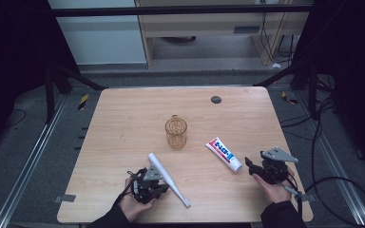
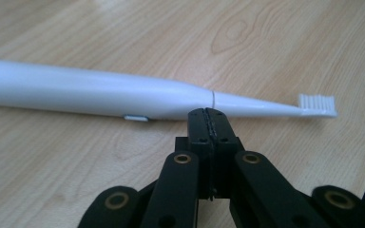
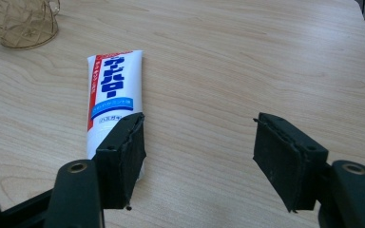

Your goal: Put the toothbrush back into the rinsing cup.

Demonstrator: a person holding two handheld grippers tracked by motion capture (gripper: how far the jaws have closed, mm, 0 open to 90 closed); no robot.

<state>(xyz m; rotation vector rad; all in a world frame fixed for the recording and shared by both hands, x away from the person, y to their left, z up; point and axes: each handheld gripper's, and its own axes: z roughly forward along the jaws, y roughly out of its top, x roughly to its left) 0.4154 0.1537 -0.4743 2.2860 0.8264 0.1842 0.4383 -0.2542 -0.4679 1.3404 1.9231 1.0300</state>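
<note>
Left gripper (image 1: 158,186), at the near edge of the table (image 1: 123,123): its 2 black jaws are clenched flat against each other with nothing between them. In the left gripper view the joined tips sit just in front of the toothbrush (image 2: 123,92), level with the seam where the thick handle meets the slim neck; whether they touch it cannot be told.

Toothbrush (image 1: 168,179): a smooth, white plastic electric model, round in section, tapering from a stout handle to a thin neck with a small tuft of white bristles. It lies flat on the table, diagonally, just beside the left gripper, its bristle end nearest the person.

Right gripper (image 1: 253,167), near the table's right front corner: its 2 jaws stand wide apart, released, gripping nothing. Their flat black pads (image 3: 285,159) look rough and ragged at the edges. In the right gripper view 1 jaw covers the cap end of the toothpaste tube (image 3: 111,95); contact cannot be told.

Toothpaste tube (image 1: 224,154): a soft, flattened white tube printed in blue and red, lying flat, slanted, just ahead of the right gripper.

Cup (image 1: 176,132): an amber, see-through vessel with a faceted diamond pattern and a small handle, standing upright near the table's middle, between and beyond the 2 items.

Table: pale wood-grain top, matte, with rounded corners and a dark round plug (image 1: 216,99) towards the far edge.
</note>
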